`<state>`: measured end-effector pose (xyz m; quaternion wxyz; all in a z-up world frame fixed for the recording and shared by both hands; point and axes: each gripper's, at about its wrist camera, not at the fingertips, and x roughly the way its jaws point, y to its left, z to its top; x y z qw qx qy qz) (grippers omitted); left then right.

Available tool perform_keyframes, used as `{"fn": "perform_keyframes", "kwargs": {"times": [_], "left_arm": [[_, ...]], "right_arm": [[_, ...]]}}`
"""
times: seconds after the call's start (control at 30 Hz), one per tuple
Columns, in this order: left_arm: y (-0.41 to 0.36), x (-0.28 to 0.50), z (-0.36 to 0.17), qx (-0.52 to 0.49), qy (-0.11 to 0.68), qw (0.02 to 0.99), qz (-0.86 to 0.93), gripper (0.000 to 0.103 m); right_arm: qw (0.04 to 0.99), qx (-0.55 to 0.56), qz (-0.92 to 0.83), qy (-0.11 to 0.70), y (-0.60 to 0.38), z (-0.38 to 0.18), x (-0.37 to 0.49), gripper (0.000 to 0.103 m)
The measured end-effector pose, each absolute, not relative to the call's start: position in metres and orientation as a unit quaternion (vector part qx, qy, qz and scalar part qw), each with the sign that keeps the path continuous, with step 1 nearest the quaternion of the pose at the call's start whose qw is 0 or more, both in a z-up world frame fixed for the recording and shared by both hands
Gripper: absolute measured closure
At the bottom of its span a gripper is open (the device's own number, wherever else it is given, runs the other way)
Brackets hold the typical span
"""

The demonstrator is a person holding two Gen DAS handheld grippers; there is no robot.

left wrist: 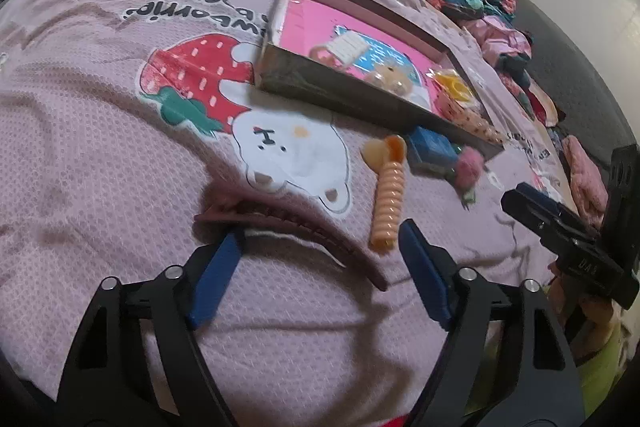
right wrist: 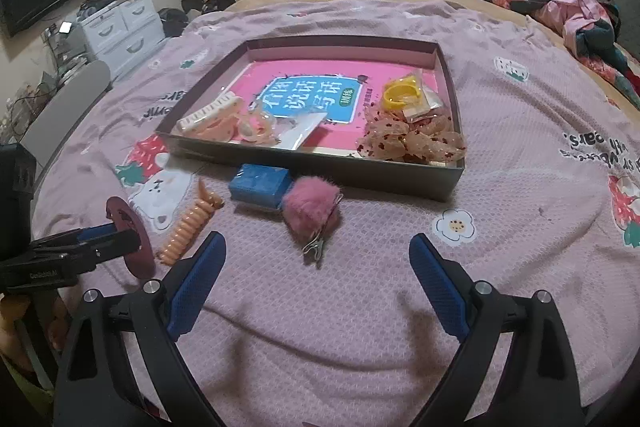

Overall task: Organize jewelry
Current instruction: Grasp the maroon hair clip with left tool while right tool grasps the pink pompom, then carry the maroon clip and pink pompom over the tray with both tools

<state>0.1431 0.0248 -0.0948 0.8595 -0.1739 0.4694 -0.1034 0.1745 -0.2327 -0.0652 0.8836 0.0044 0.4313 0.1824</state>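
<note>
A: Right, step in hand: a dark pink headband (left wrist: 304, 227) is being picked up by the left gripper (left wrist: 320, 247), low centre of the left view. Band lies across between the spread fingers; one blue finger (left wrist: 220, 267) touches it. Whether it is clamped cannot be told.

B: Right view?

A: Band (right wrist: 132, 239) is seen at the left edge, at the tip of the left gripper (right wrist: 100, 239), apparently lifted off the blanket (right wrist: 520, 187). Jaws look narrow there, so a grip is judged likely, not certain.

B: Right gripper (right wrist: 316, 251)?

A: Wide apart, nothing held, bottom centre, aimed at the pink pompom clip (right wrist: 312, 207).

B: Other pieces?

A: Orange spiral tie (right wrist: 188, 223) and blue box (right wrist: 260, 183) are left on the blanket, just before the tray (right wrist: 304, 163). Comb clip (right wrist: 212, 115), yellow ring (right wrist: 400, 93) and scrunchies (right wrist: 412, 141) are already in the tray, mid-frame.

B: Progress?

A: Roughly half sorted, by judgement.

B: Next move?

A: Band to be carried over the near tray wall and released inside; a thin curved band could slip or swing, so a firm closure is needed. The pompom could then be taken.
</note>
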Motion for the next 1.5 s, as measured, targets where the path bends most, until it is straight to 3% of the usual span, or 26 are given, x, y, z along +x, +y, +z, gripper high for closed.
{"fn": "perform_keyframes", "kwargs": {"times": [0.07,0.23,0.3,0.5,0.67,0.77,1.17,1.5], "left_arm": [[0.027,0.146,-0.095,-0.177,0.467,0.860,-0.101,0.037],[0.033,0.152,-0.099,-0.188,0.468,0.859,-0.095,0.046],[0.034,0.154,-0.099,-0.192,0.468,0.857,-0.096,0.046],[0.041,0.157,-0.100,-0.201,0.465,0.858,-0.090,0.061],[0.049,0.158,-0.103,-0.209,0.464,0.856,-0.090,0.068],[0.051,0.159,-0.104,-0.207,0.465,0.857,-0.087,0.075],[0.052,0.146,-0.097,-0.217,0.449,0.860,-0.108,0.088],[0.037,0.114,-0.061,-0.203,0.420,0.873,-0.140,0.099]], "right_arm": [[0.883,0.005,0.181,0.433,-0.232,-0.068,0.178,0.012],[0.875,0.019,0.182,0.448,-0.230,-0.078,0.189,0.026],[0.872,0.027,0.184,0.453,-0.230,-0.082,0.193,0.034],[0.864,0.044,0.190,0.465,-0.224,-0.089,0.205,0.059],[0.859,0.059,0.191,0.471,-0.220,-0.095,0.216,0.071],[0.858,0.067,0.191,0.471,-0.221,-0.098,0.219,0.074],[0.874,0.054,0.186,0.445,-0.237,-0.081,0.184,0.075],[0.883,0.049,0.202,0.420,-0.240,-0.058,0.154,0.075]]}}
